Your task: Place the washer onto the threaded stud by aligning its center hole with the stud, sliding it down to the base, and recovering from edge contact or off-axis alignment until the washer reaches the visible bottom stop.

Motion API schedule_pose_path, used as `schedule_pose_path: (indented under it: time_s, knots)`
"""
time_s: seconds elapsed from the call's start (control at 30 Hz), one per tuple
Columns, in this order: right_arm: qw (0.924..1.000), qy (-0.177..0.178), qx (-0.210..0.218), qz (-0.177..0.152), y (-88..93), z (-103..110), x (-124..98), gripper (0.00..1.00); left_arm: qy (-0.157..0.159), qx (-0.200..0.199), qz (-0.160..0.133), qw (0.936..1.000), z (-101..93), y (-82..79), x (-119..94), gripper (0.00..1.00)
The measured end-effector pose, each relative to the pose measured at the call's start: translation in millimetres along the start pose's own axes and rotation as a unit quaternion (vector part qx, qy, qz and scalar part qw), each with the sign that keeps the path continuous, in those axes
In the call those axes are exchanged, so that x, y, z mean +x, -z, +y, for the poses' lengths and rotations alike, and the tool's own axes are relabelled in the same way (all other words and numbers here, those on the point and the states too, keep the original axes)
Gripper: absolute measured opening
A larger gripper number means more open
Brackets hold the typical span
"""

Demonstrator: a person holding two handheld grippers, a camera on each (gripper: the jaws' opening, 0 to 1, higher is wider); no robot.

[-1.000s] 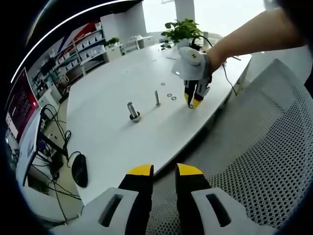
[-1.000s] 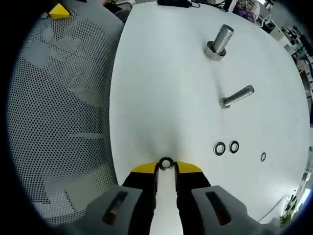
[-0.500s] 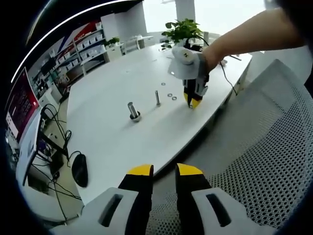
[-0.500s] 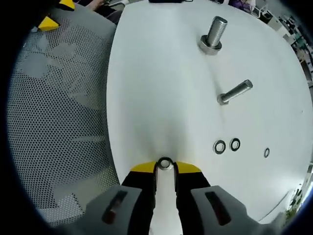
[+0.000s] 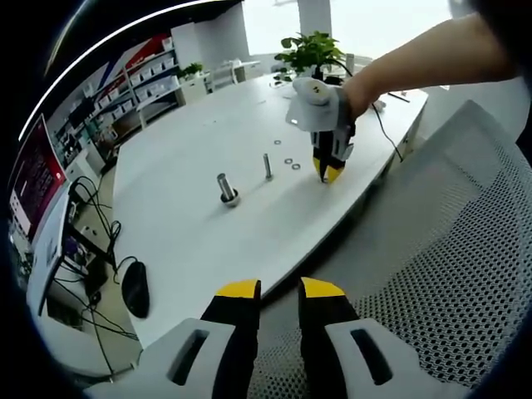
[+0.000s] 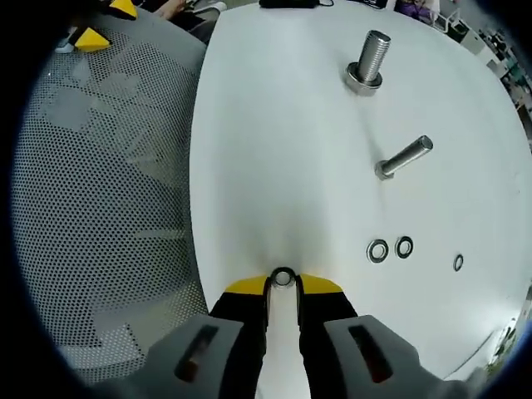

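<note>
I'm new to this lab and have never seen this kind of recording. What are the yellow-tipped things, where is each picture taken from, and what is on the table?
No robot here: a person holds a two-fingered gripper in each hand, and a fisheye camera rides on each, looking along its jaws.

In the left gripper view, the left gripper hangs over a mesh chair, jaws slightly apart and holding nothing. Farther off, the person's other hand holds the right gripper down at the white table.

The right gripper view looks down from that gripper. Its yellow tips pinch a small washer at the table edge.

On the table stand a thick threaded stud and a thinner stud, with three loose washers nearby. The left gripper view also shows a potted plant and a computer mouse.
</note>
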State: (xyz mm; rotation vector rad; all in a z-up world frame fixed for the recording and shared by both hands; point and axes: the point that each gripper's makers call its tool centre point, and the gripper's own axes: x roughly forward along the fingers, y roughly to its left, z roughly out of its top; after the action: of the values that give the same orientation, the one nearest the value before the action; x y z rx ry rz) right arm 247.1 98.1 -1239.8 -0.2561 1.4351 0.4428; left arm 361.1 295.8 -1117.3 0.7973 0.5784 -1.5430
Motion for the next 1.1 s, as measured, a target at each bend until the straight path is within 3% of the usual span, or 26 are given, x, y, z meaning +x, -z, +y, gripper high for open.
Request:
schedule_pose_path:
  time_s: [0.17, 0.4, 0.57, 0.63, 0.9, 0.97, 1.1]
  knots:
    - [1.0000, -0.004, 0.006, -0.001, -1.3, -6, 1, 0.14, 0.003, 0.002, -0.001, 1.0000, -1.2, -0.9, 0, 0.15]
    - [0.9999, 0.006, -0.003, -0.010, -10.9, -9, -18, 0.14, 0.003, 0.001, -0.001, 1.0000, -0.9, -0.7, 0, 0.15]
    - [0.9992, 0.029, -0.023, -0.017, -25.3, -16, -33, 0.14, 0.002, 0.001, -0.001, 1.0000, -0.8, -0.5, 0, 0.15]
    - [0.9980, 0.053, -0.024, -0.025, -31.5, -25, -41, 0.14, 0.002, 0.001, -0.002, 1.0000, -0.9, -0.7, 0, 0.15]
    - [0.9920, 0.108, -0.015, -0.064, -56.2, -46, -57, 0.14, 0.001, 0.001, -0.002, 1.0000, -0.5, -0.9, 0, 0.16]
    - [0.9895, 0.122, -0.007, -0.077, -65.9, -62, -59, 0.14, 0.000, 0.002, -0.001, 1.0000, -0.4, -0.8, 0, 0.16]
    - [0.9873, 0.130, 0.006, -0.092, -74.8, -68, -65, 0.14, 0.001, 0.002, 0.000, 1.0000, -0.2, -0.5, 0, 0.16]
